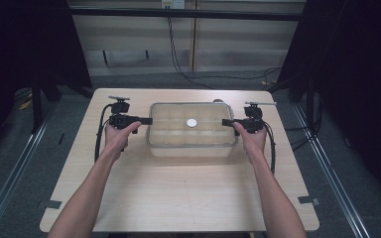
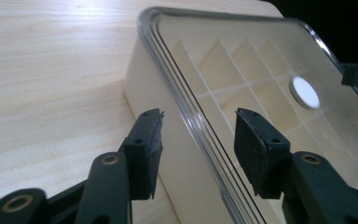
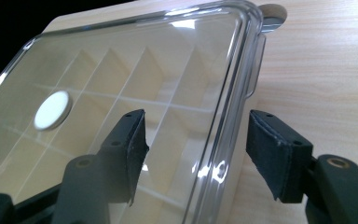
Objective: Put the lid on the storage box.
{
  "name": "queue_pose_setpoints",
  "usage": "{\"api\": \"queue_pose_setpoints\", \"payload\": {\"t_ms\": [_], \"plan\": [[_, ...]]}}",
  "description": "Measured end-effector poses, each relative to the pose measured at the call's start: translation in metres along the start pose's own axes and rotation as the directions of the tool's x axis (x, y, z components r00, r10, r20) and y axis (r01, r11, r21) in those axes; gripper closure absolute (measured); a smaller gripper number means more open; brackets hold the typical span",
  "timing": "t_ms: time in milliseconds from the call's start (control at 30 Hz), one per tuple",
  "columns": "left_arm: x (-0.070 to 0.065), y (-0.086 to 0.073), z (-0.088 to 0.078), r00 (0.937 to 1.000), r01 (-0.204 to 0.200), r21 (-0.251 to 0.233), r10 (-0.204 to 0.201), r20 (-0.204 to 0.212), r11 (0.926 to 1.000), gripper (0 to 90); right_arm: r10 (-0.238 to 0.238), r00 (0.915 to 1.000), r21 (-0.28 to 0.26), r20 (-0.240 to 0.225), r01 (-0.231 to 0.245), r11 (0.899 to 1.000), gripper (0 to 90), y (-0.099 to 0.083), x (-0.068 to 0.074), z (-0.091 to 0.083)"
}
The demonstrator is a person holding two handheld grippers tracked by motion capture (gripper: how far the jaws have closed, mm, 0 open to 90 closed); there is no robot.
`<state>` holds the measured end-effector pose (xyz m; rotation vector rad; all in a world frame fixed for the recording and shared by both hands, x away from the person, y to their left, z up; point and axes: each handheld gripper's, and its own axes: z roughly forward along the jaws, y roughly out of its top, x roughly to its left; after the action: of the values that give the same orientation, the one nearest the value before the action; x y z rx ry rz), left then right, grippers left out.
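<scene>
A pale wood-grain table (image 1: 178, 198) stands on grey carpet between dark curtains, cables trailing behind. At its middle sits a clear lidded compartment box (image 1: 192, 130) bearing a white round disc (image 1: 192, 122). The left gripper (image 2: 198, 135) and right gripper (image 3: 196, 147) straddle opposite lid edges, jaws spread, pads not pressing.

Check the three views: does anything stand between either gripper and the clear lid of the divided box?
Nothing visible does. The left gripper and right gripper each straddle an edge of the clear lid with open jaws, pads apart from it.
</scene>
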<state>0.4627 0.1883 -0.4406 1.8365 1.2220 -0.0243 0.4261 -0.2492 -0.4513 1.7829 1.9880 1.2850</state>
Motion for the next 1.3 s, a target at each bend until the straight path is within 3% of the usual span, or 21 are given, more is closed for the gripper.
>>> {"api": "queue_pose_setpoints", "payload": {"t_ms": [200,267,367,600,733,833,1067,1300], "plan": [[-0.007,-0.008,-0.003,0.9991,-0.043,0.032,0.043,-0.003,0.9986,57.7,-0.028,0.9996,0.015,-0.001,0.028,0.999,44.4,-0.007,0.006,-0.011],[-0.009,-0.008,-0.001,0.9988,-0.049,0.020,0.049,0.006,0.9986,65.7,-0.009,0.9999,0.018,0.006,0.009,1.000,46.9,-0.008,0.007,-0.012],[-0.012,-0.002,0.000,0.9979,-0.056,0.015,0.057,-0.032,0.9983,70.9,0.027,0.9996,0.010,0.007,-0.028,1.000,50.0,-0.008,0.005,-0.012],[-0.010,0.007,0.003,0.9958,-0.067,0.010,0.067,-0.063,0.9977,75.2,0.040,0.9986,-0.006,0.035,-0.039,0.999,49.6,-0.005,0.008,-0.008],[-0.011,0.008,0.007,0.9947,-0.062,-0.008,0.061,-0.082,0.9980,74.6,0.016,0.9971,0.003,0.075,-0.016,1.000,43.5,-0.004,0.015,-0.005],[-0.010,0.009,0.008,0.9932,-0.075,-0.006,0.075,-0.089,0.9971,73.9,-0.030,0.9953,0.031,0.092,0.027,0.999,36.1,-0.005,0.022,-0.005],[-0.010,0.008,0.009,0.9935,-0.072,-0.014,0.070,-0.090,0.9973,72.0,-0.059,0.9942,0.052,0.090,0.055,0.997,28.2,-0.008,0.028,-0.005],[-0.010,0.003,-0.008,0.9954,-0.077,-0.045,0.074,-0.062,0.9960,55.9,-0.075,0.9946,0.023,0.072,0.073,0.997,25.7,-0.011,0.022,-0.011]]}}
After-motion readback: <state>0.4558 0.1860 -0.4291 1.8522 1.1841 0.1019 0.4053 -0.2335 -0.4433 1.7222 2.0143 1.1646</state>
